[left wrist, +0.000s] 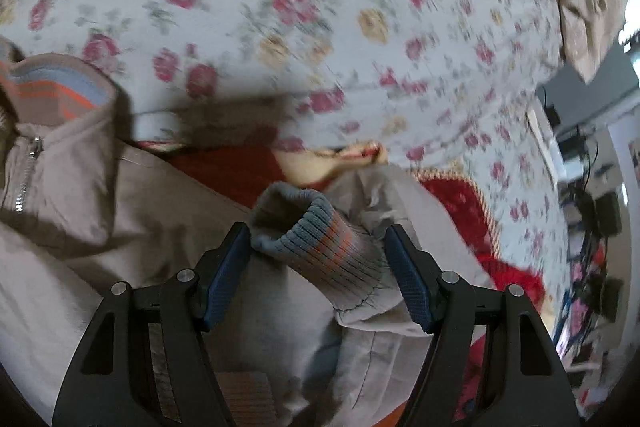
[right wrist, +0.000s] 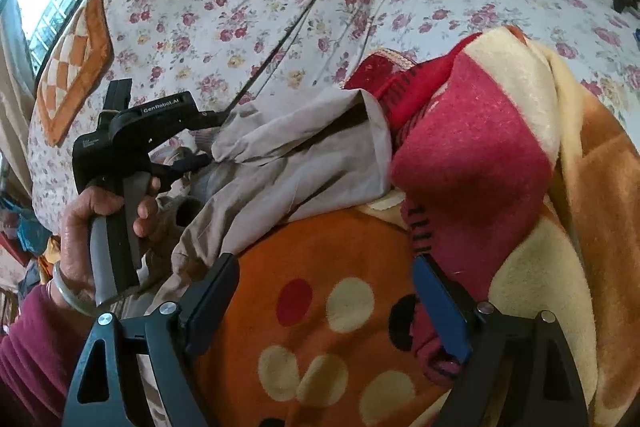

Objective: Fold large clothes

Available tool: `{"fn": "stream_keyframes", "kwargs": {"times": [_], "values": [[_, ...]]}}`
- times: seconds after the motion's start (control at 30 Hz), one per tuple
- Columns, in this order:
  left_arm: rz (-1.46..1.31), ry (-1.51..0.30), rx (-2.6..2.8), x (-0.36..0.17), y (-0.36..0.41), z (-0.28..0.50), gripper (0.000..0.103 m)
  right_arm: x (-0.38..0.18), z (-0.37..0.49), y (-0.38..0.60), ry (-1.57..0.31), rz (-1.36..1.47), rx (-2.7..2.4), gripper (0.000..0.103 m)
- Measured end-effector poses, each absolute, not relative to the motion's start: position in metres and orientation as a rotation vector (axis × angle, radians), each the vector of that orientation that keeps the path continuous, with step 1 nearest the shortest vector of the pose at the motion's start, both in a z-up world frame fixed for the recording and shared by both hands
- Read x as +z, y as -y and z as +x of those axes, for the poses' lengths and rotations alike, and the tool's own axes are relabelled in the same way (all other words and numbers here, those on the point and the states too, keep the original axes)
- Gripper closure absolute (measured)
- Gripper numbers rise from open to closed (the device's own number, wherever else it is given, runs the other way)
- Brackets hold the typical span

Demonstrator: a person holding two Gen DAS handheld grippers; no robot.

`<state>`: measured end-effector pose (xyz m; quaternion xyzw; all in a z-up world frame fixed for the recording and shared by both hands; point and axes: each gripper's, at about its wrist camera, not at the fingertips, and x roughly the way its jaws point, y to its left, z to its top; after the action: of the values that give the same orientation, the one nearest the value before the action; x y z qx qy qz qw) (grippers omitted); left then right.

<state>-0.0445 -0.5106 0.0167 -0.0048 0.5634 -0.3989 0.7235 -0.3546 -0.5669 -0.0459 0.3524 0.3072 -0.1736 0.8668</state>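
Observation:
A beige zip-up jacket (left wrist: 80, 211) lies on the bed, its striped collar at the left. Its sleeve ends in a ribbed grey-and-orange cuff (left wrist: 316, 247). My left gripper (left wrist: 318, 239) is open, with the cuff lying between its blue pads, which stand apart on either side of it. In the right wrist view the left gripper (right wrist: 208, 139) is seen from the side at the bunched beige sleeve (right wrist: 296, 155). My right gripper (right wrist: 326, 275) is open and empty, above an orange spotted blanket (right wrist: 320, 327), to the right of the jacket.
A floral bedspread (left wrist: 320, 7) covers the bed. A red and cream blanket (right wrist: 480, 155) is heaped at the right, a red blanket edge (left wrist: 460, 203) beside the sleeve. An orange checked cushion (right wrist: 76, 67) lies at the far left. Desk clutter and cables (left wrist: 592, 227) stand past the bed.

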Motion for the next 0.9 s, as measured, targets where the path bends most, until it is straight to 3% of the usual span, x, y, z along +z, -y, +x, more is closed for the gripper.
{"fn": "stream_keyframes", "kwargs": {"times": [0.07, 0.3, 0.67, 0.9], "values": [[0.035, -1.235, -0.891, 0.020, 0.514, -0.049, 0.087, -0.046, -0.356, 0.567, -0.636, 0.735, -0.376, 0.017], [0.064, -1.086, -0.975, 0.088, 0.494, -0.070, 0.093, -0.043, -0.361, 0.568, -0.607, 0.733, -0.397, 0.017], [-0.036, -0.850, -0.969, 0.238, 0.383, -0.079, 0.093, -0.035, -0.365, 0.559, -0.563, 0.696, -0.425, 0.017], [-0.041, -0.774, -0.860, 0.289, 0.319, -0.088, 0.093, -0.022, -0.350, 0.530, -0.567, 0.616, -0.336, 0.017]]}}
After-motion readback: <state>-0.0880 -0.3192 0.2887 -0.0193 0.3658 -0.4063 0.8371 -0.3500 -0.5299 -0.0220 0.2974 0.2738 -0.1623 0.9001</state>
